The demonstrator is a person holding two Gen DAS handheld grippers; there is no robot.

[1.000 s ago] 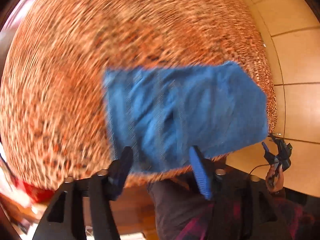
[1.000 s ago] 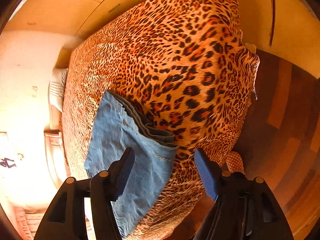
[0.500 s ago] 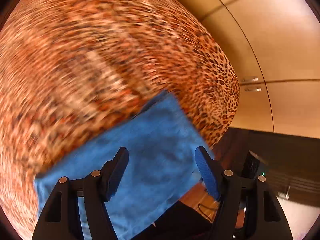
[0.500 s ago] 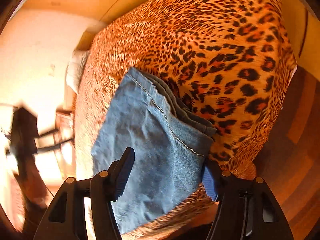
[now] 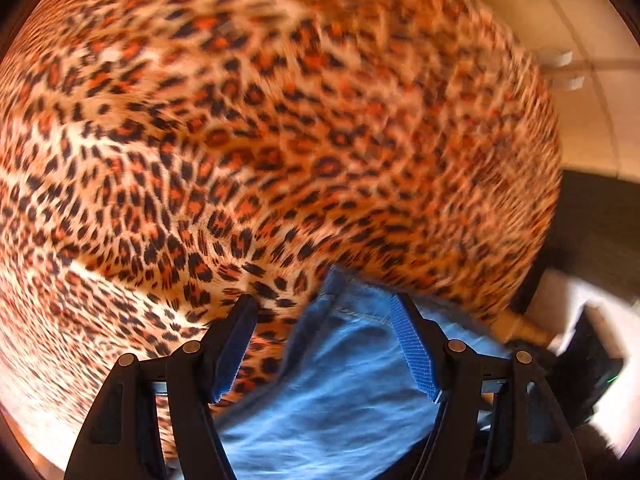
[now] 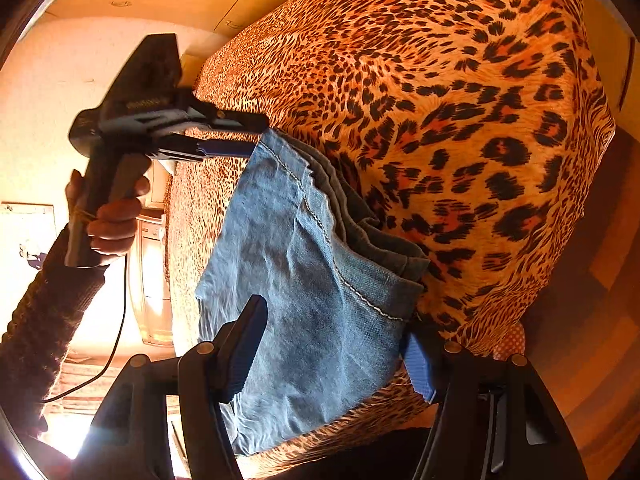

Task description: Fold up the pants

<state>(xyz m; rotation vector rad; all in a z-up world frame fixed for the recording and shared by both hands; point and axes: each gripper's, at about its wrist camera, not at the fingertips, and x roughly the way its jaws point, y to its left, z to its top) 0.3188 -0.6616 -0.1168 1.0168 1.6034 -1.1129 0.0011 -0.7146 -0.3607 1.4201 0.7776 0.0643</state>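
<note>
A pair of folded blue jeans (image 6: 304, 280) is laid near the edge of a bed covered with a leopard-print spread (image 6: 460, 128). Several denim layers are seen stacked in the right wrist view, with the stitched hems lined up along the side facing the middle of the bed.

The right gripper (image 6: 336, 344) is held just over the near part of the jeans with its fingers spread wide; nothing is pinched between them. One blue-padded finger (image 6: 244, 344) is seen above the denim, while the other sits at the hemmed corner, partly hidden behind the fabric (contact there cannot be confirmed).

The left gripper (image 6: 244, 136) is seen in the right wrist view at the far corner of the jeans, gripped by the left hand (image 6: 112, 216) in a dark knitted sleeve. Its fingertips reach the fabric edge. In its own view the left gripper (image 5: 324, 336) is shown with fingers well apart, one over the leopard spread (image 5: 280, 120) and one over the jeans (image 5: 344, 392); the denim corner lies between them unpinched. That view is blurred.

A wooden floor (image 6: 592, 320) is visible beyond the bed edge, and pale cabinet doors (image 5: 580, 40) are seen behind the bed.
</note>
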